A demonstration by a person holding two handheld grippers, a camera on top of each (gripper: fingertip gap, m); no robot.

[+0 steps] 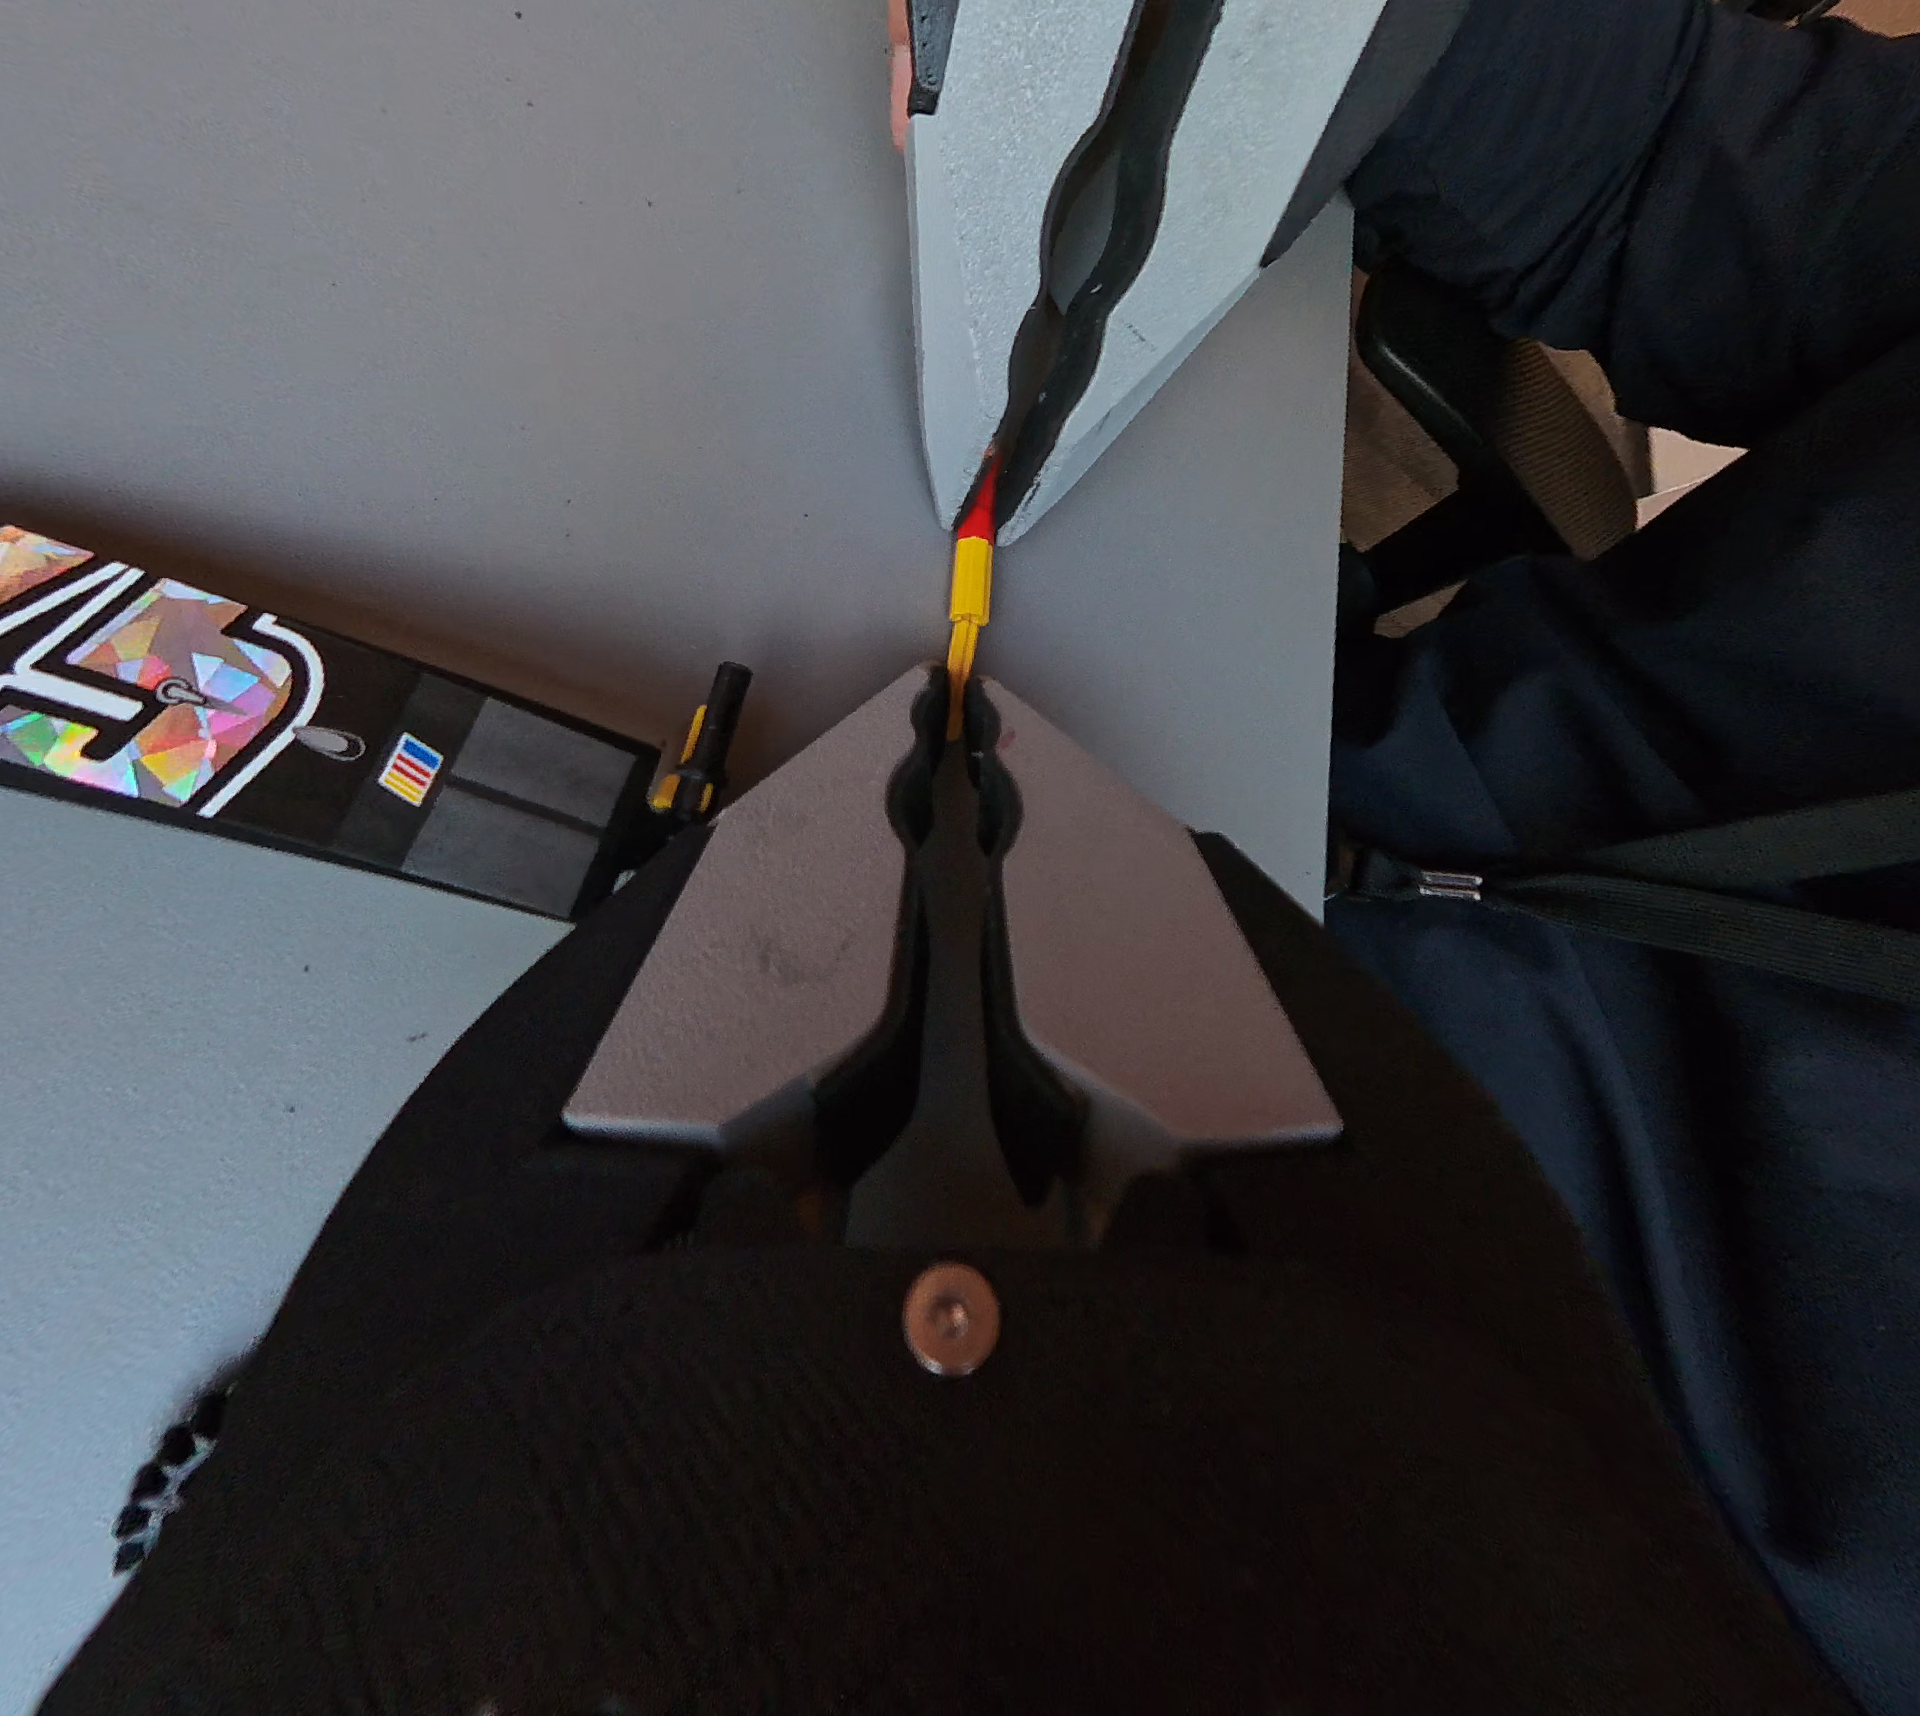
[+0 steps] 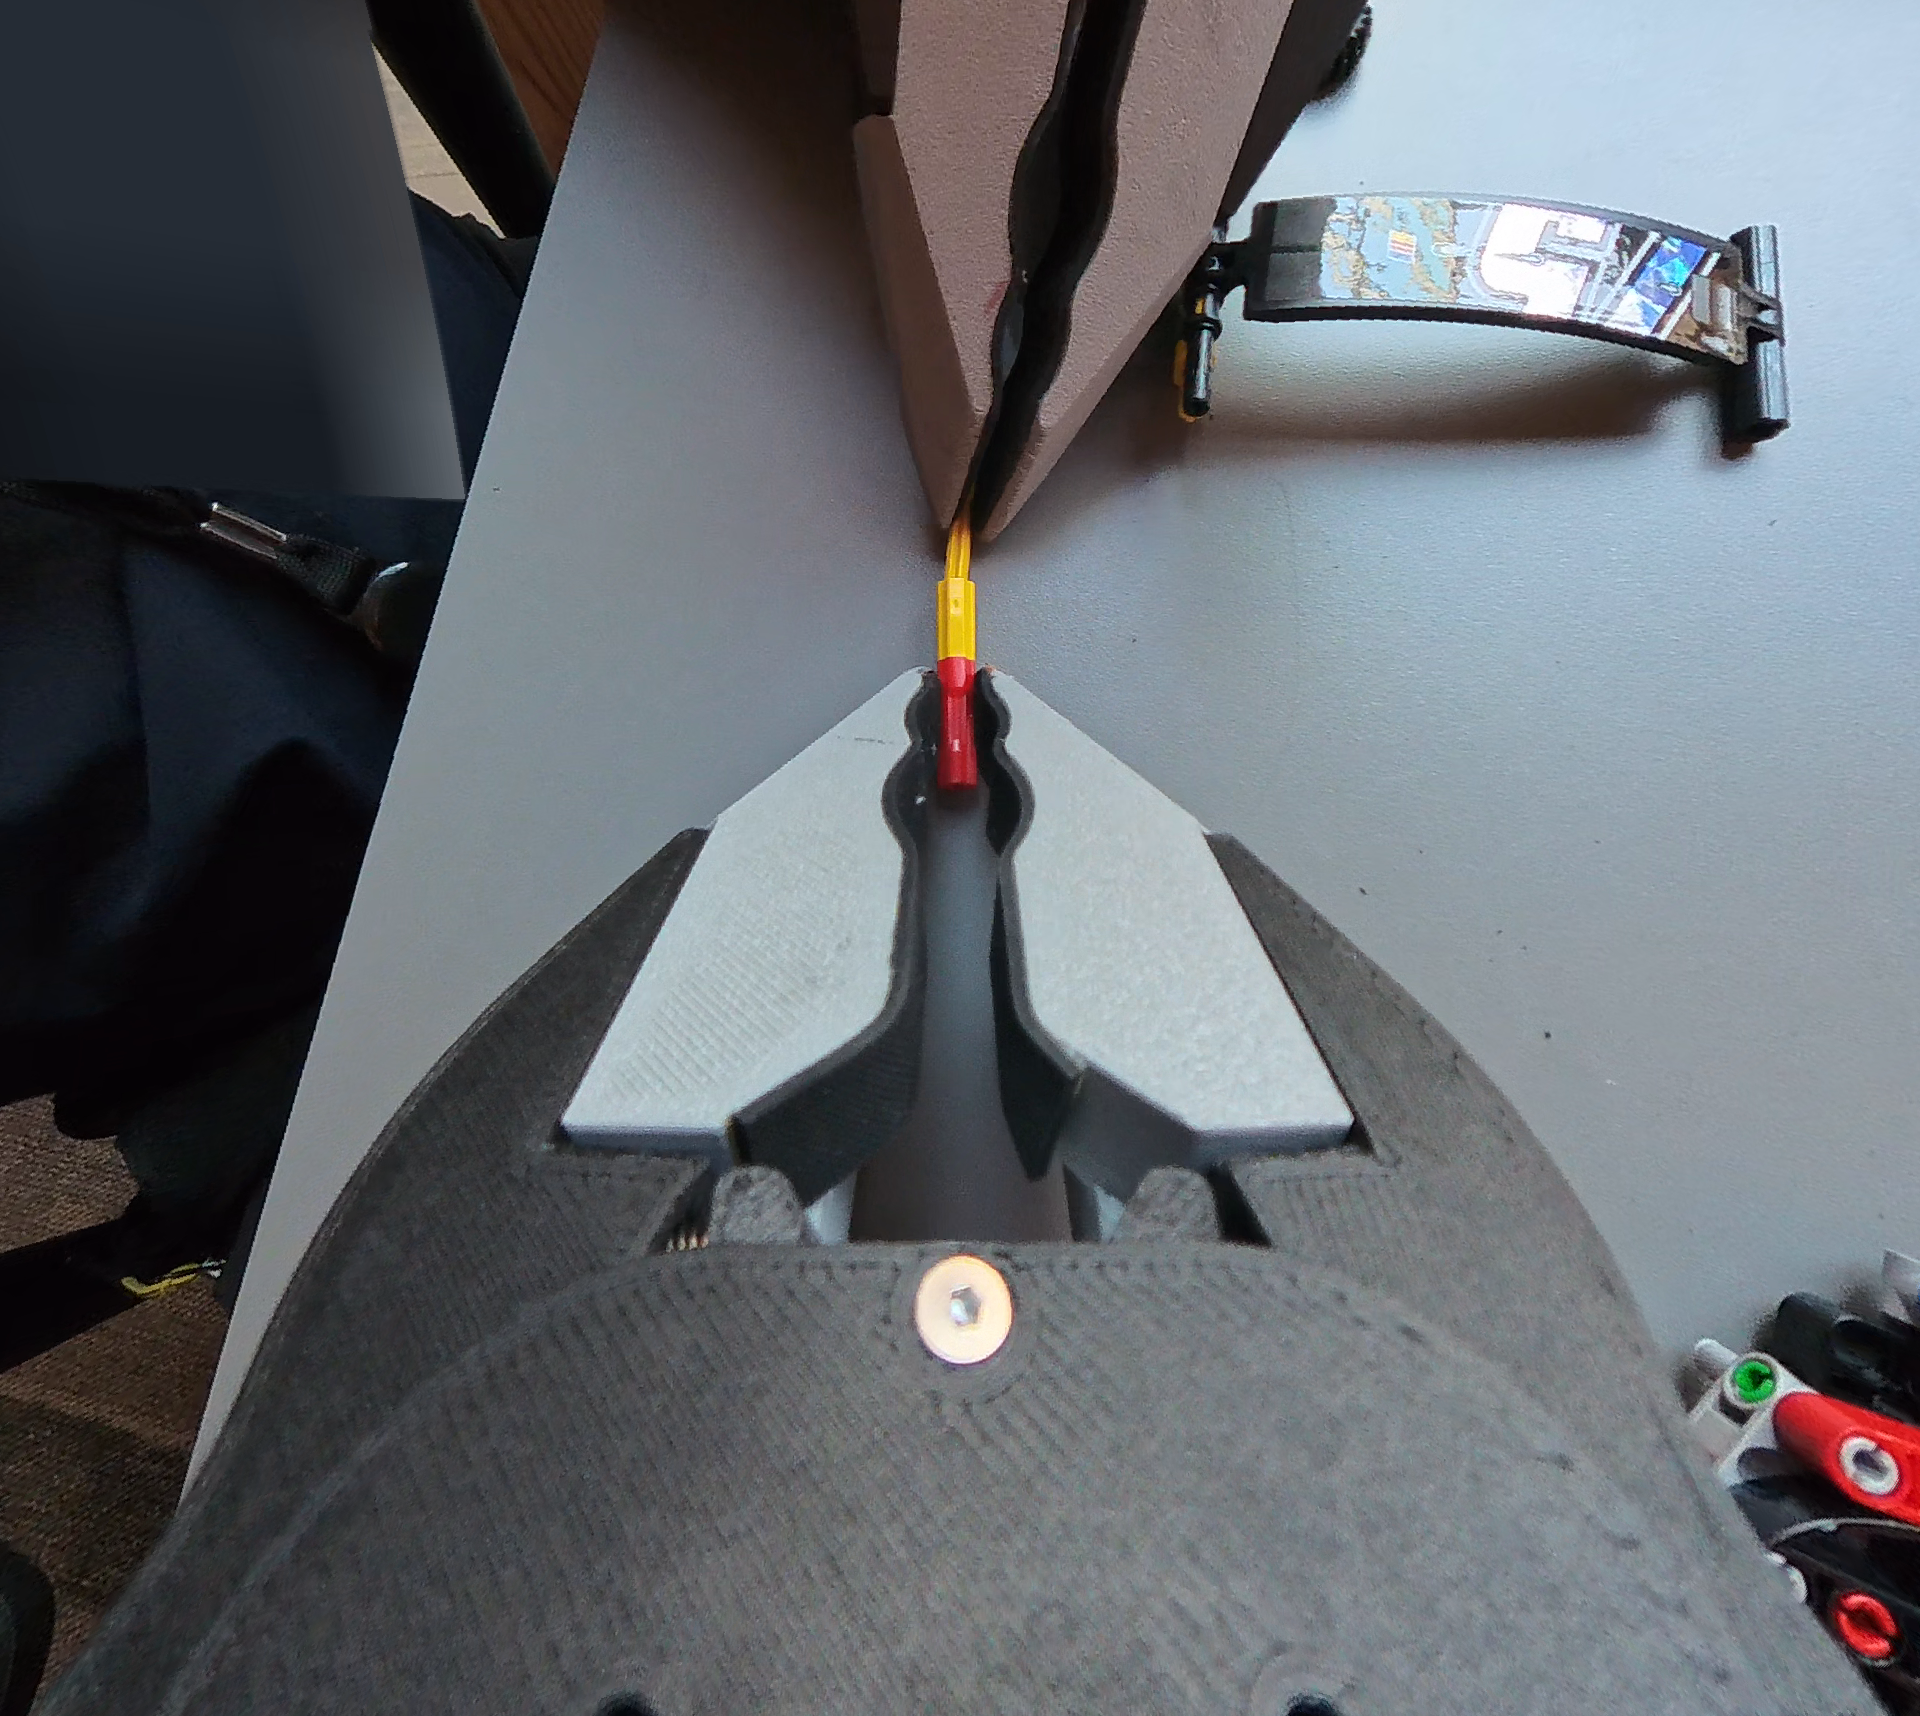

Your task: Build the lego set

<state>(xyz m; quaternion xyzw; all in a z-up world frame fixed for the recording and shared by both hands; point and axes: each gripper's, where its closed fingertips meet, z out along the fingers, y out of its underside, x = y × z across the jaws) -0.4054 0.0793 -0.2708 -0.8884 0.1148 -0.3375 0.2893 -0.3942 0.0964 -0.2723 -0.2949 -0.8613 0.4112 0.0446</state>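
Above the near edge of the flat grey tabletop (image 2: pixel 1455 731), the two hand-held grippers meet tip to tip on one small plastic rod, half yellow and half red (image 2: pixel 957 627). The right gripper (image 2: pixel 957 710) has its jaws drawn narrow with the dark pads pressed against the red half, which runs back between them. The left gripper (image 1: pixel 951 700) is clamped fully on the thin yellow end; the opposite view shows that end disappearing between its tips. The rod appears to hang just clear of the tabletop, though the angle makes that hard to judge. Beyond the rod, farther in on the tabletop, lies a curved black plastic panel with a shiny holographic sticker (image 2: pixel 1496 264), a short black-and-yellow pin (image 1: pixel 701 741) at its nearer end. A heap of red, black and grey plastic parts (image 2: pixel 1829 1479) sits nearer the right gripper's body. Off the tabletop edge are a person's dark blue clothing (image 1: pixel 1662 212) and a black strap with a metal clip (image 1: pixel 1449 885).
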